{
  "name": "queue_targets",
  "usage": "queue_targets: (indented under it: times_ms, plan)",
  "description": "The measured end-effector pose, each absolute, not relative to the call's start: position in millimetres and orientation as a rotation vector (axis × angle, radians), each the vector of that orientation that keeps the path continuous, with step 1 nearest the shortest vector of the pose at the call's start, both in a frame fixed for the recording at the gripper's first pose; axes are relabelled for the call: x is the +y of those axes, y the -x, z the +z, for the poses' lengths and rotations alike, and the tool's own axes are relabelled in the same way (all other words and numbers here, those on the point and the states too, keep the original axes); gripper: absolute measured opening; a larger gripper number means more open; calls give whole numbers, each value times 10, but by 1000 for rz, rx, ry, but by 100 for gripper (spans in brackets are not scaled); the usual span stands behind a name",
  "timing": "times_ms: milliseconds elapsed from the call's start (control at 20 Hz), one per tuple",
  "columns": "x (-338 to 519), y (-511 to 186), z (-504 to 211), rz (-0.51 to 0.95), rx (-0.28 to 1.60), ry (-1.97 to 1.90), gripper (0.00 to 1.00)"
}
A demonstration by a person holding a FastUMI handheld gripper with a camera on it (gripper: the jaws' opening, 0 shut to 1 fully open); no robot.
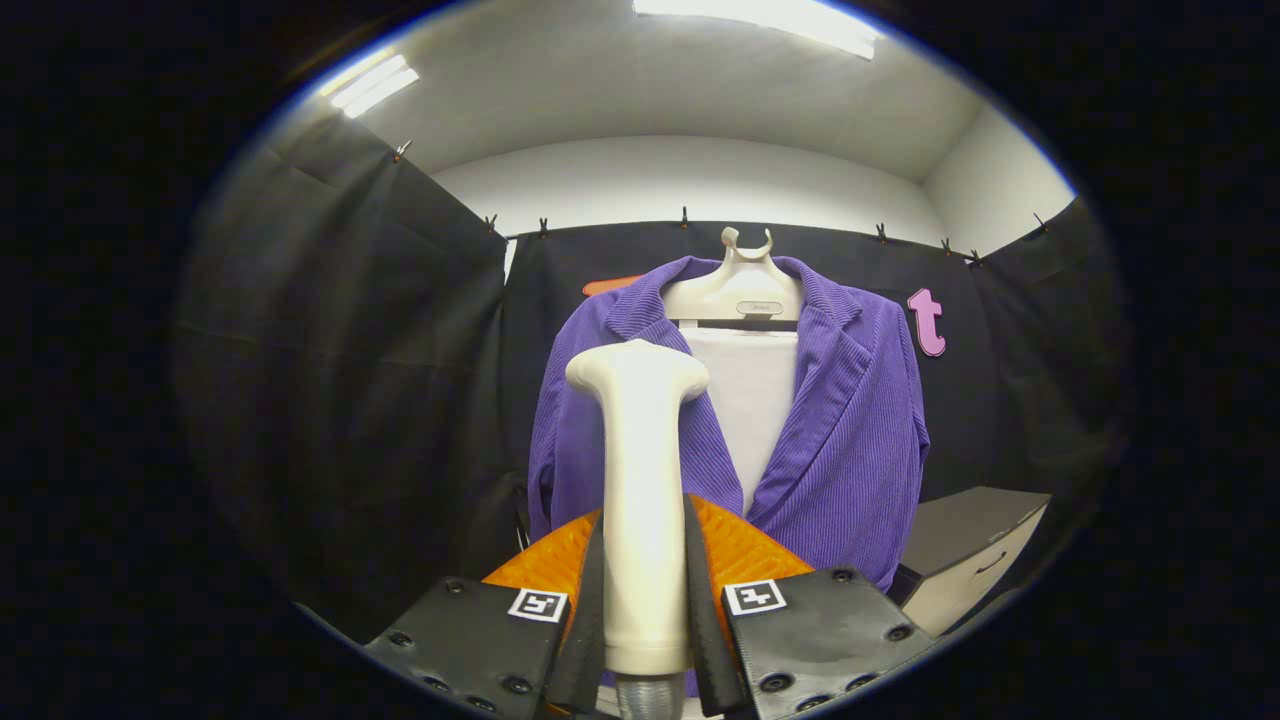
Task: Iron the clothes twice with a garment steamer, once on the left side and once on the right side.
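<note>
A purple corduroy jacket (850, 430) hangs open on a cream hanger (735, 290), with a white board (752, 395) showing between its lapels. My gripper (643, 540) is shut on the cream handle of the garment steamer (640, 470), which stands upright between the fingers. The steamer's head (637, 368) is up in front of the jacket's left lapel, at chest height. Whether the head touches the cloth I cannot tell.
Black cloth walls (350, 350) close in the booth behind and to both sides of the jacket. A grey cabinet with a drawer handle (970, 555) stands low to the right of the jacket. Ceiling lights (770, 15) shine above.
</note>
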State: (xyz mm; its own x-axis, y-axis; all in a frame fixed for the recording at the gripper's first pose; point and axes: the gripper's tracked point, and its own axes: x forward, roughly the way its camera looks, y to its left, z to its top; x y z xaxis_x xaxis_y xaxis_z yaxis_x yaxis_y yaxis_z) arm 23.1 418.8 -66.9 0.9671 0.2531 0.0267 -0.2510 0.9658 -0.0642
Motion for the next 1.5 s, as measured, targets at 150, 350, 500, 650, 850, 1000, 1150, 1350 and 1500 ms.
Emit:
queue_targets:
  times_ms: [150, 350, 500, 650, 850, 1000, 1150, 1350, 1500]
  plan:
    - [4210, -299, -748, 240, -22, 68, 44]
    - [4217, -362, -809, 226, -18, 71, 44]
    - [4224, -362, -827, 218, -19, 79, 44]
    - [4222, -347, -881, 211, -17, 76, 44]
    - [4183, -315, -1028, 197, 1, 81, 44]
    - [4150, -248, -1155, 190, 16, 77, 44]
    - [4099, -190, -1285, 175, 28, 88, 44]
    - [4043, -93, -1475, 165, 54, 87, 44]
    - [4013, -19, -1610, 156, 71, 95, 44]
